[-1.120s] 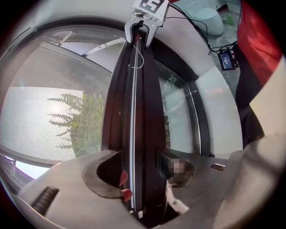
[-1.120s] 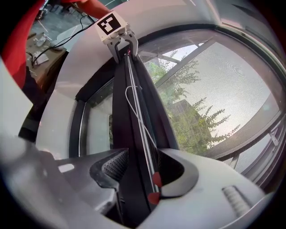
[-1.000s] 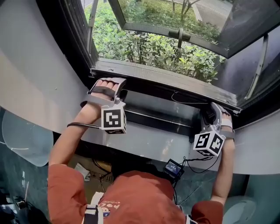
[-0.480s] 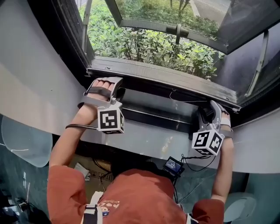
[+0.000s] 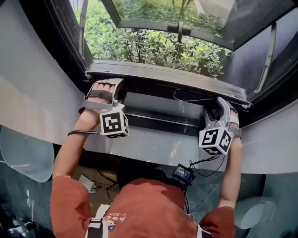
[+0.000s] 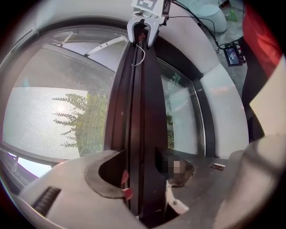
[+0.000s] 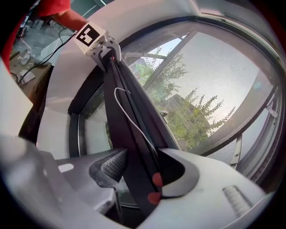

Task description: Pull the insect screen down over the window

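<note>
1. The insect screen [image 7: 214, 80] is drawn across the window opening, and its mesh shows on the outdoor side in both gripper views. Its dark pull bar [image 5: 158, 80] lies low in the opening. In the head view the bar slopes slightly down from left to right, just above a grey strip [image 5: 149, 104] and a dark lower rail [image 5: 160, 122].
2. The left gripper [image 5: 105, 87] sits on the left end of the pull bar. Its jaws stand one on each side of the bar and close against it, so the bar fills the gap.
3. The right gripper [image 5: 218, 110] is at the right end of the bar. Its jaws have just been opening and stand wide. The bar runs between them along the red-marked jaw, and the dotted pad on the other side appears just off it.
4. A thin white cord [image 5: 188, 99] loops off the room side of the bar, nearer the right gripper, and touches neither gripper.
5. Outside the mesh, a casement sash [image 5: 186, 14] is swung outward with its handle [image 5: 179, 30]. A metal stay [image 5: 265, 56] shows at the right, with green shrubs [image 5: 149, 46] below.
6. On the room side, the white window surround [image 5: 153, 148] lies under both forearms. A small screened device [image 5: 182, 174] hangs on black cables beneath it, above the person's red shirt [image 5: 149, 209].
</note>
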